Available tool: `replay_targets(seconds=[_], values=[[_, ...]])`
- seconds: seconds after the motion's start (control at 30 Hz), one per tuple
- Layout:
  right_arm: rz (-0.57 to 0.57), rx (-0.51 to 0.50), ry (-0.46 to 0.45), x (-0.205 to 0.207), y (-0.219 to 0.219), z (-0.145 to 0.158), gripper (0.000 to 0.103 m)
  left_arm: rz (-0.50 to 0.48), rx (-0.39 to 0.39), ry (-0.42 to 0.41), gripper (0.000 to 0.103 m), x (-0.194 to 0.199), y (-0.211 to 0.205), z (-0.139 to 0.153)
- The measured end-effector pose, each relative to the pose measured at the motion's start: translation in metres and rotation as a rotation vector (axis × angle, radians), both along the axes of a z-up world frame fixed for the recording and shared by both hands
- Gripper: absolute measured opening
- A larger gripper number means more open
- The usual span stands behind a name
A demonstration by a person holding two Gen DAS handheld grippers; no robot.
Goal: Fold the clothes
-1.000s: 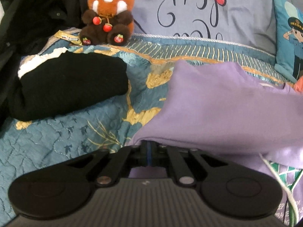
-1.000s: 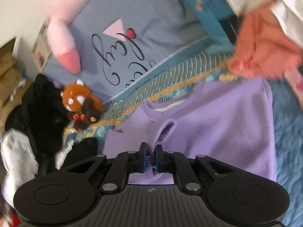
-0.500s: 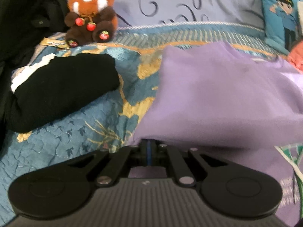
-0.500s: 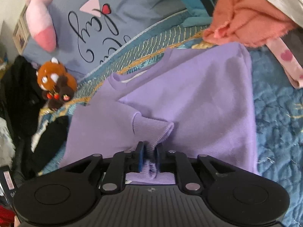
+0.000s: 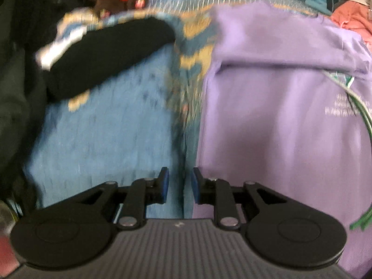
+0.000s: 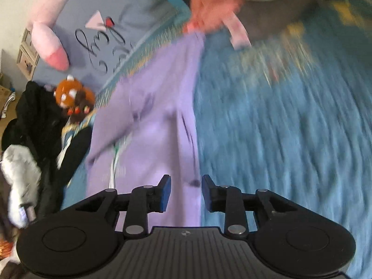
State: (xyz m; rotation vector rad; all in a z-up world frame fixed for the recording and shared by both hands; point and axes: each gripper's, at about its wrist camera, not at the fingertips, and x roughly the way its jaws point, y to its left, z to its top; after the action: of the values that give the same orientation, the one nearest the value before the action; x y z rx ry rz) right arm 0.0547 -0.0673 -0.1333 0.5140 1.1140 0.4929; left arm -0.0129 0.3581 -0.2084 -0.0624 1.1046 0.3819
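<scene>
1. The left gripper (image 5: 178,184) has its jaws spread apart with nothing between them. Through the gap shows the blue quilted bedspread (image 5: 111,134) and, at the right jaw, the left edge of the purple sweatshirt (image 5: 279,121).
2. The right gripper (image 6: 185,191) also has its jaws parted and grips nothing. The purple sweatshirt (image 6: 153,134) lies under the gap, its right edge running close to the right jaw.
3. The sweatshirt lies flat on the bed. A folded-over layer covers its far part, with a crease running across it in the left wrist view. White print and a green and white cord (image 5: 358,107) show at its right side.
4. Left of the sweatshirt, well apart from it across the bedspread, rests a folded black garment (image 5: 109,53) with a white edge.
5. At the far left sits a red panda plush (image 6: 73,97), beside a dark heap of clothes (image 6: 39,116).
6. Beyond it lies a grey-blue pillow (image 6: 111,30) with script lettering, with a pink plush limb (image 6: 51,44) hanging over it.
7. At the far right, an orange-pink garment (image 5: 351,21) lies just past the sweatshirt's far corner.
8. Both views are blurred, so fine detail is unclear.
</scene>
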Motion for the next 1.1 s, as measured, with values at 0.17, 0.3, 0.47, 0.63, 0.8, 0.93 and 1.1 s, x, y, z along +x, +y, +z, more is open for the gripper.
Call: replay_targets(seconds=[0.17,0.3,0.47,0.63,0.8,0.93,1.1], values=[[0.09,0.072,0.169,-0.039,-0.009,-0.023,0.034,-0.014,-0.069,0.084,0.023,-0.017,0.001,-0.018],[0.091,0.194,0.272,-0.055,-0.002,-0.046,0.028,0.014,-0.105,0.093,0.023,-0.028,0.004,-0.023],[0.104,0.198,0.23,-0.061,0.008,-0.04,0.017,0.034,-0.118,0.106,0.023,-0.042,0.007,-0.022],[0.087,0.257,0.251,-0.057,0.001,-0.041,0.017,0.066,-0.155,0.092,0.023,-0.056,0.01,-0.017],[0.085,0.25,0.26,-0.059,0.006,-0.044,0.024,0.078,-0.246,0.074,0.023,-0.065,0.023,-0.014],[0.105,0.246,0.295,-0.06,0.008,-0.05,0.038,0.091,-0.347,0.093,0.023,-0.074,0.036,-0.021],[0.14,0.269,0.323,-0.064,0.014,-0.055,0.041,0.16,-0.549,0.07,0.017,-0.087,0.052,-0.032]])
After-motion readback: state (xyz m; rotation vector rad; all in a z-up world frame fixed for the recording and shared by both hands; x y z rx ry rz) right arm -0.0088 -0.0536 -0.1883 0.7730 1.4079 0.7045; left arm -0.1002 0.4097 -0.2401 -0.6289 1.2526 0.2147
